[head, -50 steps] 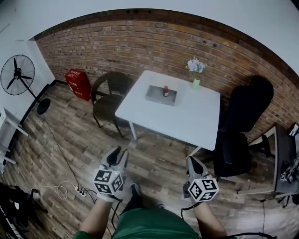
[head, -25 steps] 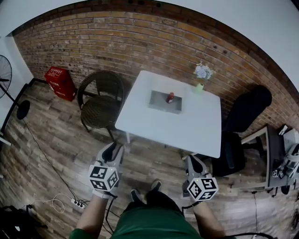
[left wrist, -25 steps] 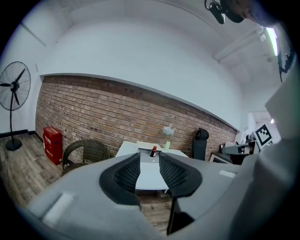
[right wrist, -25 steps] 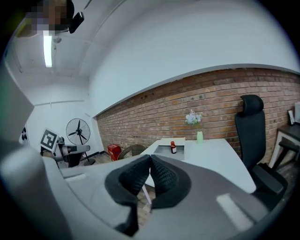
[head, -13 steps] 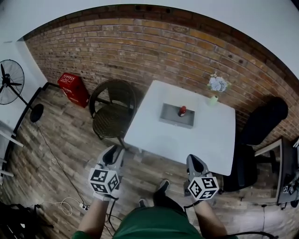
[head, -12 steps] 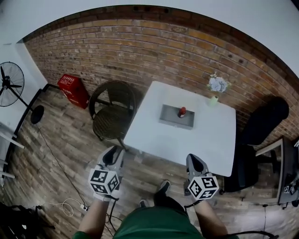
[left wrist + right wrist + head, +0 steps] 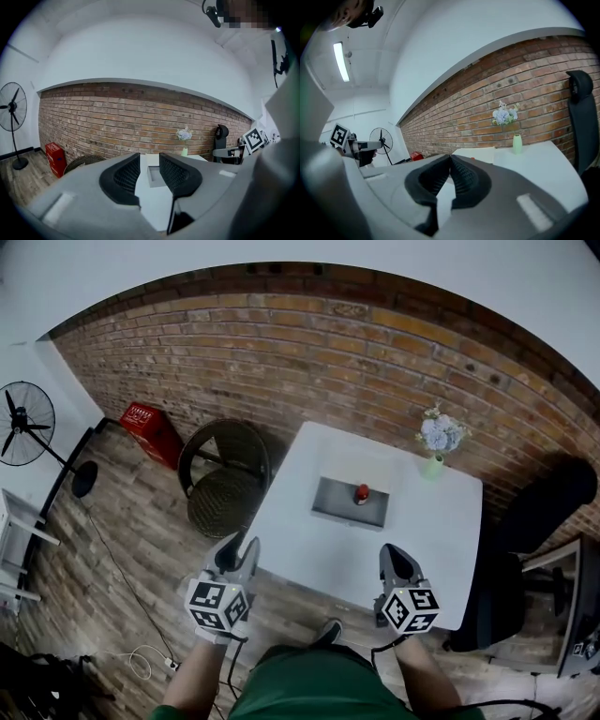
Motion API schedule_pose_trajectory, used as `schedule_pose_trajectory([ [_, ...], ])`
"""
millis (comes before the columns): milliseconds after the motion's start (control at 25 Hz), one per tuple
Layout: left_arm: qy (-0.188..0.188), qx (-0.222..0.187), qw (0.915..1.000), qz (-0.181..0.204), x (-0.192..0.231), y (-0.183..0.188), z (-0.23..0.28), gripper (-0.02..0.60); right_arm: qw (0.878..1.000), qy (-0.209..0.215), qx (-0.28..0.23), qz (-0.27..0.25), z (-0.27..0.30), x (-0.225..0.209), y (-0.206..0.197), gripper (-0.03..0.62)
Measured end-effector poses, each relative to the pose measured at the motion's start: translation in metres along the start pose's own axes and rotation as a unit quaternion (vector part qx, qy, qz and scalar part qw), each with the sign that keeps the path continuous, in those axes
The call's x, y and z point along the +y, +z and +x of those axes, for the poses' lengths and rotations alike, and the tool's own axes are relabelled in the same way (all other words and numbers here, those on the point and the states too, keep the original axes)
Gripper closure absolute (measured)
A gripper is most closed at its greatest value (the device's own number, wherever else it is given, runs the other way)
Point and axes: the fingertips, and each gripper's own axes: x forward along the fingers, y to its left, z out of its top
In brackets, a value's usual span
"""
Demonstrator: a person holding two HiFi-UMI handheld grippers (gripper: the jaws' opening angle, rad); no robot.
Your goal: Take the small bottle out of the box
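We hold our left gripper with jaws parted and empty, and our right gripper clenched on nothing. The small bottle sits inside the grey box on the white table, at twelve o'clock, well apart from both.

I see a white surface, a grey box and a red small bottle. The brick wall is reddish-brown, the vase pale green, the crate red, and the floor brown wood-grain planks.
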Motion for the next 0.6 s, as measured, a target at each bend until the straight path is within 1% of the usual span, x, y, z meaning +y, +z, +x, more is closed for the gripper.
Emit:
schedule_pose_trajectory([
  [120,-0.001,0.003,1.0,0.0,-0.005,0.005,0.024,0.446,1.0,0.007,0.003,0.0,0.02,-0.014,0.006,0.589],
  [280,-0.016,0.018,0.9997,0.001,-0.014,0.001,0.054,0.446,1.0,0.003,0.013,0.006,0.04,-0.031,0.005,0.589],
  [440,-0.041,0.031,0.9987,0.001,-0.009,-0.001,0.089,0.446,1.0,-0.017,0.019,0.013,0.059,-0.046,0.003,0.589],
  [600,-0.08,0.044,0.9959,0.002,-0.003,-0.002,0.133,0.446,0.998,-0.052,0.025,0.018,0.079,-0.06,-0.001,0.589],
])
